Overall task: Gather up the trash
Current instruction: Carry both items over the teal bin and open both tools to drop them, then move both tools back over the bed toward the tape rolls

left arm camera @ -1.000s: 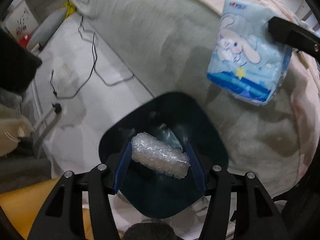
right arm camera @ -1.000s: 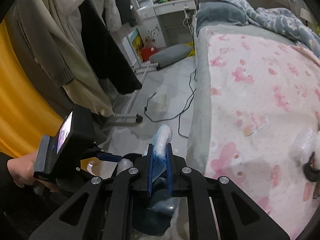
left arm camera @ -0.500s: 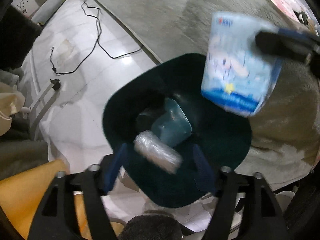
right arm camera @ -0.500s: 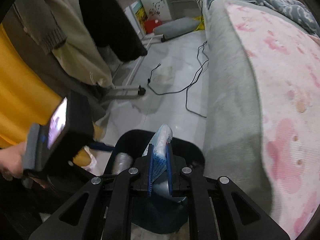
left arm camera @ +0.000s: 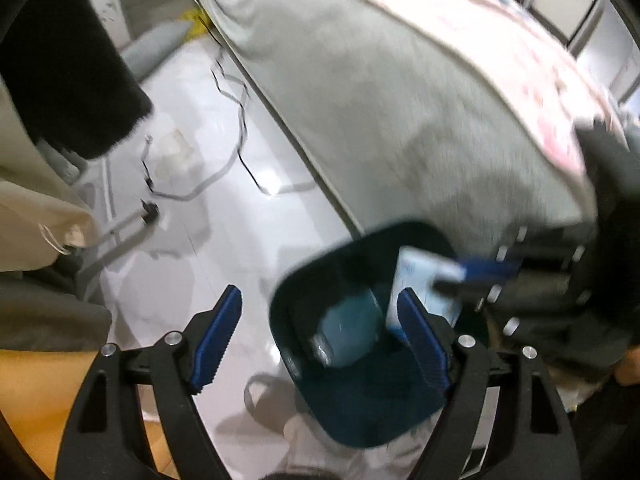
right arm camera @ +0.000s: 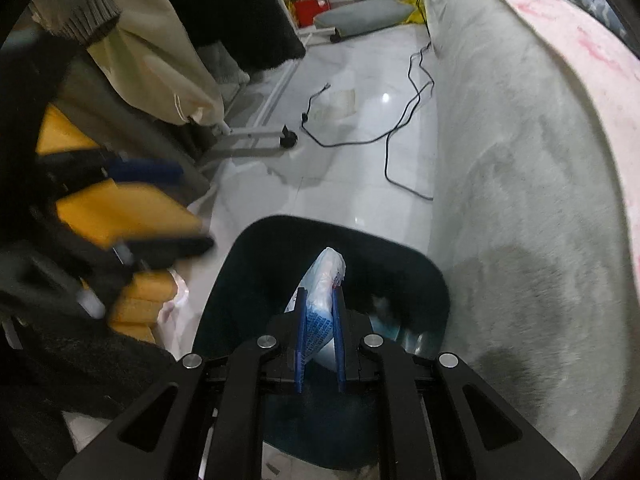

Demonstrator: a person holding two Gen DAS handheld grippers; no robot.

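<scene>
Right wrist view: the right gripper (right arm camera: 319, 330) is clamped on a pale blue packet (right arm camera: 322, 300), which is held upright over the mouth of a dark bin (right arm camera: 256, 256). A bluish item and a clear wrapper are dimly seen at the bottom of the bin, beside the packet. The bin is set on a white tiled floor (right arm camera: 352, 152), just beside a grey-sided bed (right arm camera: 520, 184). A black cable (right arm camera: 404, 120) is trailed across the tiles.

In the left wrist view, the left gripper (left arm camera: 320, 318) is seen with its jaws wide apart, having just been opening, and nothing is held between them. Its right finger is placed over the bin's rim; its left finger is over bare floor. The packet is seen blurred, pinched by the right gripper above the bin.
</scene>
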